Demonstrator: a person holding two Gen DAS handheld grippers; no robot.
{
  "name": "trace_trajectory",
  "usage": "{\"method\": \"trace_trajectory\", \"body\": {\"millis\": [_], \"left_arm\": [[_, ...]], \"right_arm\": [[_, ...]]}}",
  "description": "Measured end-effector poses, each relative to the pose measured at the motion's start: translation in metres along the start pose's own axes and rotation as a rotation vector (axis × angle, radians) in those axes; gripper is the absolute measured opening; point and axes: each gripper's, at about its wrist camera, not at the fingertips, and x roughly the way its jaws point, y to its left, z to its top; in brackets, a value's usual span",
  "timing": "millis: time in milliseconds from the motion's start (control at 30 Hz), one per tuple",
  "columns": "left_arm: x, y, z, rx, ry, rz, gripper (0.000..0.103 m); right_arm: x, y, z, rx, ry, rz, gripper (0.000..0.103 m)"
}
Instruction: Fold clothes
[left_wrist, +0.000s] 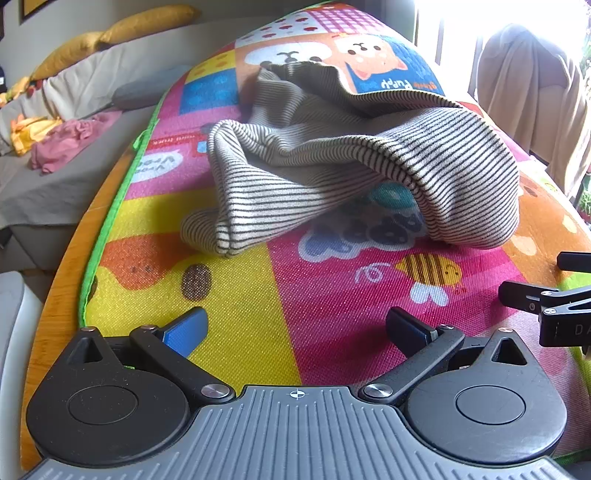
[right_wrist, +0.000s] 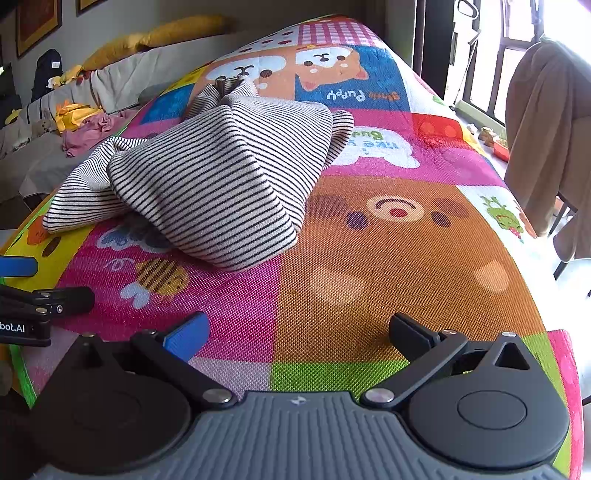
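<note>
Starting position for a fold, nothing yet grasped

Item: striped garment (left_wrist: 332, 162), cream with thin dark stripes, lying in a crumpled heap on the cartoon-print play mat (left_wrist: 236, 332) that covers the tabletop (left_wrist: 55, 306). A sleeve or cuff end trails toward the mat's green-edged side; the bulk humps up over the middle, one fold arching clear of the mat so the print shows beneath it. No edge lies flat or squared.

Left gripper (left_wrist: 295, 332): jaws spread as wide as they go, empty, hovering over bare mat short of the garment, angled downward.

Right gripper (right_wrist: 299, 336): same condition, wide open, holding nothing, over the bear-face panel, near the heap's closest fold but apart from it. The two grippers sit side by side, each visible at the edge of the other's view.

Surroundings: sofa (left_wrist: 59, 184) with yellow cushions and loose pink cloth (left_wrist: 70, 140); a beige cloth (right_wrist: 546, 140) draped on a chair by the window.

Step judged: pre-grasp, the fold itself not begun.

Next move calls for: reaching forward to the heap, each gripper pinching a separate edge or corner, then lifting and spreading the cloth flat before any crease is made; the loose cuff end looks the easiest first hold for the left side
</note>
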Motion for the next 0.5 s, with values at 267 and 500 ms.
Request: {"method": "trace_trajectory", "body": {"millis": [267,500], "left_arm": [[-0.0011,-0.0014,0.0028,0.005,-0.001,0.003,0.103],[-0.0044,-0.0004,0.0007,0.004,-0.005,-0.001,0.103]], "right_arm": [[0.0024,-0.0008,0.0006,-0.005,0.001,0.001,0.103],[0.0002,-0.0014,0.0018,-0.008,0.005,0.003,0.103]]}}
